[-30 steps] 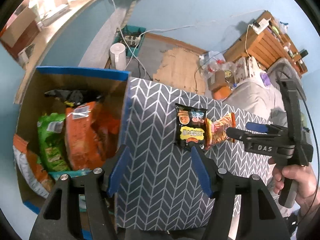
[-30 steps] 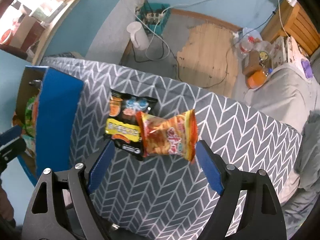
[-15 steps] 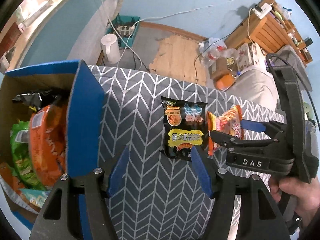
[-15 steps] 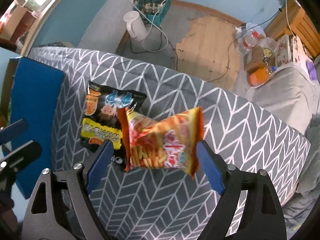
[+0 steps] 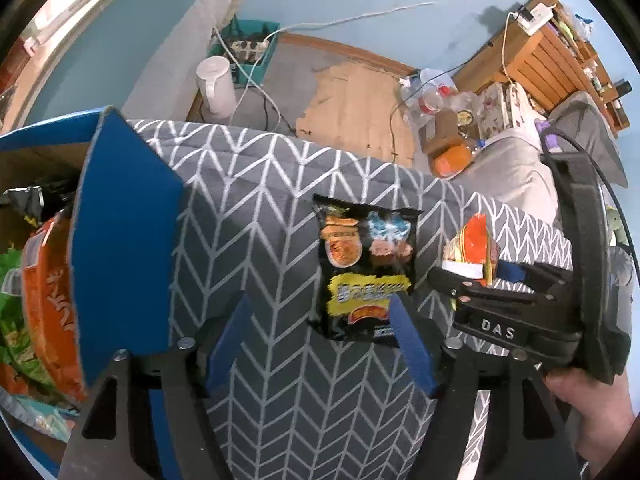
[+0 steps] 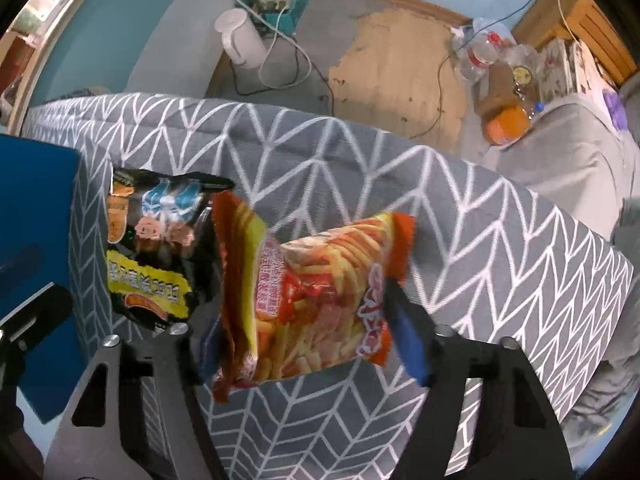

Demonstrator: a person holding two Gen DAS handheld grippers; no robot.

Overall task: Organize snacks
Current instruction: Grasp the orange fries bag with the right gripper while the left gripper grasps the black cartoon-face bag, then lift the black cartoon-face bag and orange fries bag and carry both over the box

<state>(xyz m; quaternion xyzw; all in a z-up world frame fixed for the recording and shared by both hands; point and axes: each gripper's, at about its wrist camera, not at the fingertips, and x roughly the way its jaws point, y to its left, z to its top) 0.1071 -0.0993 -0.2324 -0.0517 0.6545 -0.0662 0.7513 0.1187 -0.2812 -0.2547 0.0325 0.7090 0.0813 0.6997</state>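
On the far left, the blue box (image 5: 128,248) is cut off by the edge of the left wrist view. Its blue flap hides most of what is inside. Only part of an orange bag (image 5: 46,292) and a bit of a green bag (image 5: 10,280) show, and the words on them are too blurry to read.

The left gripper (image 5: 320,340) has moved right since a moment ago, so less of the box shows now. Its blue fingers (image 5: 412,344) are spread wide apart and hold nothing. They hang over the gray zigzag cloth (image 5: 260,200). The black snack bag (image 5: 366,276) lies flat on the cloth, near the right finger.

The right gripper (image 6: 308,336) has closed in since the earlier frame. Its fingers now squeeze the fries bag (image 6: 316,296) from both sides. The bag is lifted off the cloth and looks crumpled, and it covers most of the left finger. It sits just right of the black snack bag and hides that bag's right edge in the right wrist view. From the left wrist view, only the orange top of the fries bag shows.
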